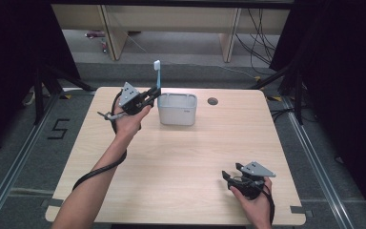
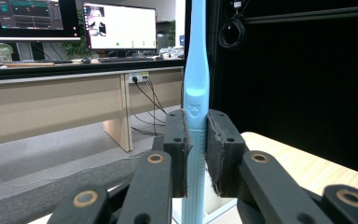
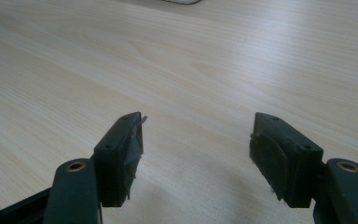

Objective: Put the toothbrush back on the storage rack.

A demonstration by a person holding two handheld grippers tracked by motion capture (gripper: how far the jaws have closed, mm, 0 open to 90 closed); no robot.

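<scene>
Right claw (image 3: pixel 196 151) rested released on pale wooden desk (image 1: pixel 181 162), waiting. Left claw (image 2: pixel 196 140) clenched light blue plastic toothbrush (image 2: pixel 196 84) upright beside white plastic bin (image 1: pixel 177 109), ready for dropping in.

Light wood-grain table (image 1: pixel 181 157) with rounded corners and a round cable hole (image 1: pixel 213 101) near its far edge. Grey floor (image 1: pixel 24 143), the numeral 5 (image 1: pixel 58 129) marked on it at left. Black curtains (image 1: pixel 9 57) hang on both sides. Beyond, pale desks (image 2: pixel 51 105) with cables (image 1: pixel 259 43) trailing below; lit monitors (image 2: pixel 120 28) stand on top.
</scene>
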